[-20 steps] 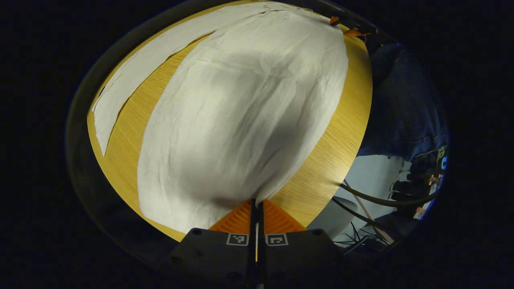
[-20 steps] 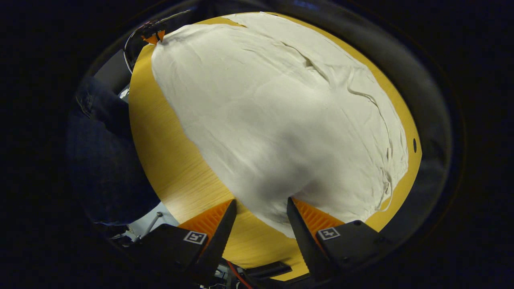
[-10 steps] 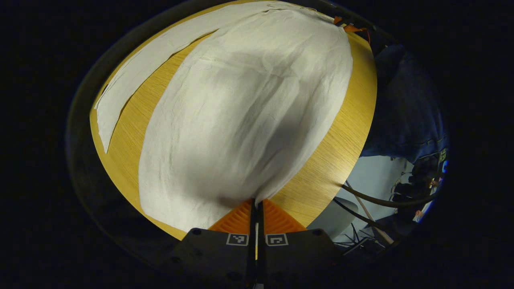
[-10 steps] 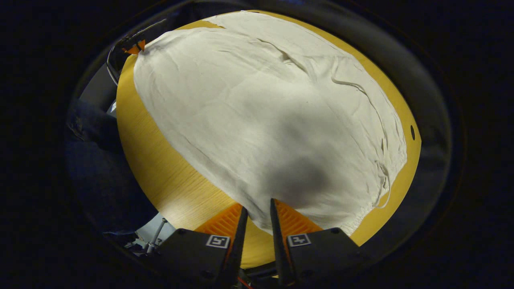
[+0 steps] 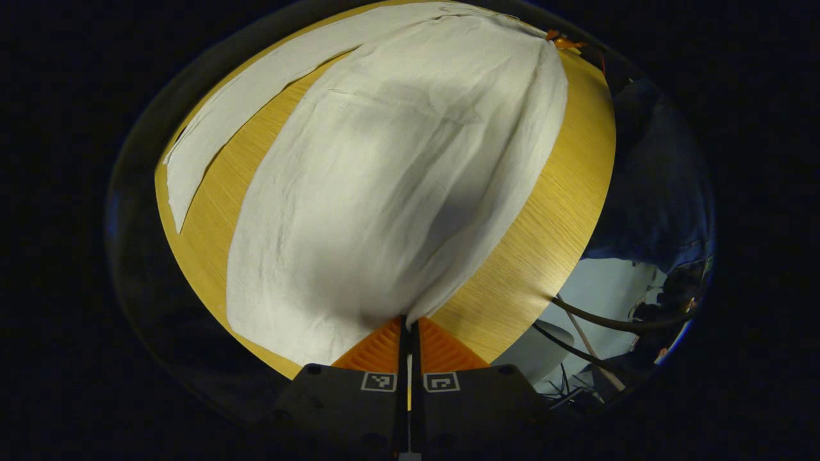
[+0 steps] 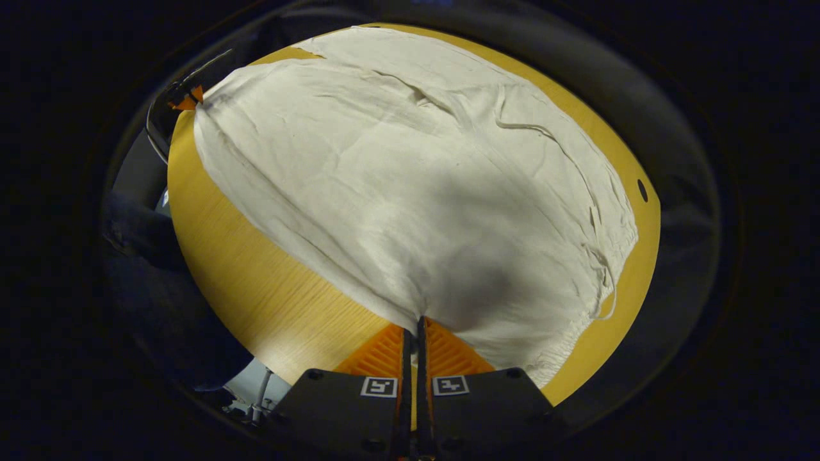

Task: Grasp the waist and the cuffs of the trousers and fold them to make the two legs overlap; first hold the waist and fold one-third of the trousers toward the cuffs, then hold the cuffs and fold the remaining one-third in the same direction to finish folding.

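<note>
We pinch the trousers (image 5: 384, 179) at the near edge, spread on the tabletop (image 5: 532, 237) | left tool (image 5: 408, 323) clamped on the cuff end — right tool (image 6: 415, 323) clamped by the waist | ready, we judge, to lay the near leg over the far one.

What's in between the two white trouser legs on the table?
Bare wooden table. In the left gripper view a yellow wedge of it separates the near leg from the far leg; nothing lies there.

Bare table (image 5: 551, 211) beside trousers (image 5: 384, 192)
</note>
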Action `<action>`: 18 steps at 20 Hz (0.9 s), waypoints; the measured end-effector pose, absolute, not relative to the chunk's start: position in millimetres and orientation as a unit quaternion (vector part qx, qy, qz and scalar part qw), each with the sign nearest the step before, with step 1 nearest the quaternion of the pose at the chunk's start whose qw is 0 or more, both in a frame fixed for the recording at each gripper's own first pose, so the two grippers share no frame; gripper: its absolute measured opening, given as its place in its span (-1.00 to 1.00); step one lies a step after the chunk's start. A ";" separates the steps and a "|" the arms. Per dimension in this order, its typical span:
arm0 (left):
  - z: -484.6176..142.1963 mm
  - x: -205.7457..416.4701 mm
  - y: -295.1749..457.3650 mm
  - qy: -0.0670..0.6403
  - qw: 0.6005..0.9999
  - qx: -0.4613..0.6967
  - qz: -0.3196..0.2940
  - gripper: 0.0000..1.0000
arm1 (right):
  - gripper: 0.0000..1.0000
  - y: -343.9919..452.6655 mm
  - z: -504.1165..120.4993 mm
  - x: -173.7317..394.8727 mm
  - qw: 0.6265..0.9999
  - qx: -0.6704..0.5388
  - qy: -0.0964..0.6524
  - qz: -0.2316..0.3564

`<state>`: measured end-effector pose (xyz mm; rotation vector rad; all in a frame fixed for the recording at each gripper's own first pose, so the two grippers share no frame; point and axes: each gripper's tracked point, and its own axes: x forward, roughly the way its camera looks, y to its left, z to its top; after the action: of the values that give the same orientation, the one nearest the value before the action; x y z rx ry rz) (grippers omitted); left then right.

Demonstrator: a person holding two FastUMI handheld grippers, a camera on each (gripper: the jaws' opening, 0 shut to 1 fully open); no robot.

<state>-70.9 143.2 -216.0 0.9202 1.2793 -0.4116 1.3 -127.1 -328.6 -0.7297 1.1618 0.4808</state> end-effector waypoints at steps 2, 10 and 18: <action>-216.1 -65.6 142.0 0.560 0.705 0.402 -0.163 -1.00 | -0.89 -124.9 -324.6 3.5 0.765 -0.312 0.525 0.206; -145.0 25.3 112.9 0.424 0.832 0.354 -0.051 -1.00 | -0.89 -97.4 -246.3 58.2 0.872 -0.207 0.423 0.133; -46.9 207.2 44.3 0.293 0.902 0.316 0.027 -1.00 | -0.89 -82.5 -174.3 140.2 0.933 -0.112 0.334 0.077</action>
<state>207.2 44.3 -46.9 0.6529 0.6068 0.0561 140.2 -82.5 -174.3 -0.2297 0.6835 0.1584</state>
